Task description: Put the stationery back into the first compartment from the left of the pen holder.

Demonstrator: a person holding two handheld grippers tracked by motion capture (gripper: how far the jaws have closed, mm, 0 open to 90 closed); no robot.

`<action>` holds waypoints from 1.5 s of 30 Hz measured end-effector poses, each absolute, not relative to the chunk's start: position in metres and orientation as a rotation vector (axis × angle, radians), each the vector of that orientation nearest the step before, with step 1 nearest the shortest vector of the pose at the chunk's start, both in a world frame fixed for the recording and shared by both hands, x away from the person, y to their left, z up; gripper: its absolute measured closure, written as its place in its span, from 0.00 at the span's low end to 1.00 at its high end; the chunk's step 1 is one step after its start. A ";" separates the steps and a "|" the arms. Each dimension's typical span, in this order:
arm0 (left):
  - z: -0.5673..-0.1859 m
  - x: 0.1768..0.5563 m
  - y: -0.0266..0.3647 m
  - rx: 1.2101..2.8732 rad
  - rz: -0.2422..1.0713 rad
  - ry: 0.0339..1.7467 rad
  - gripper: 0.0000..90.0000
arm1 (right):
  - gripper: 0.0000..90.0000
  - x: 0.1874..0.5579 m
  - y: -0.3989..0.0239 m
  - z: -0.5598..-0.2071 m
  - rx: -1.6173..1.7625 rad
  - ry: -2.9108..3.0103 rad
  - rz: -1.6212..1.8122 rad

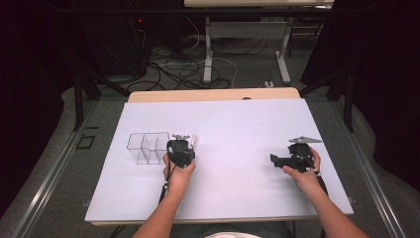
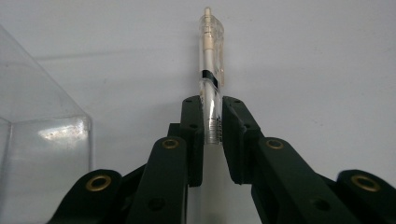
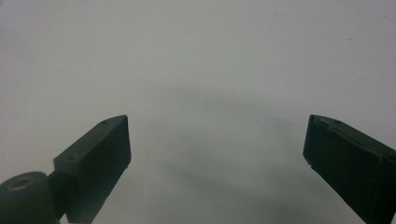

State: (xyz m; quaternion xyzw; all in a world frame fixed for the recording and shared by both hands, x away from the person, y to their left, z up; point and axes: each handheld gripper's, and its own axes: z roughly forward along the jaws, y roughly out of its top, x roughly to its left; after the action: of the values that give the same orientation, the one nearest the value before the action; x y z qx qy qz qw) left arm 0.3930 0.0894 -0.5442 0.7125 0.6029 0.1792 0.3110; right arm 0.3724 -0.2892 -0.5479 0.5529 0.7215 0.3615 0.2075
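Gripping a clear plastic pen [image 2: 211, 74], left tool [image 2: 212, 121] clamps it.

The pen [image 2: 211, 70] is showing clear plastic with a cream-white core and one black band across its middle. The left gripper [image 2: 212, 123] holding it is looking matt black, with brass-coloured rings shining at its joints. The right gripper [image 3: 217, 158] is showing the same flat black on its jaws. The organiser box [image 1: 147, 147] is looking colourless and see-through, with faint whitish scuffs. The table [image 1: 233, 124] is wearing a plain pale lilac-white sheet, with a light wood edge [image 1: 213, 95] peeking out at the far side.
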 end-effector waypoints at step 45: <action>-0.493 0.349 0.098 2.158 0.145 1.095 0.89 | 0.50 0.340 -0.215 -0.531 0.610 2.343 0.810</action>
State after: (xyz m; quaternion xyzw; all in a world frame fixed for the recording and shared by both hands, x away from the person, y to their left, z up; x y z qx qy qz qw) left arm 0.3491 0.0984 -0.4935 0.8334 0.4230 0.0559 0.3512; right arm 0.3402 -0.2150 -0.5314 0.2286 0.8782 0.3038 0.2901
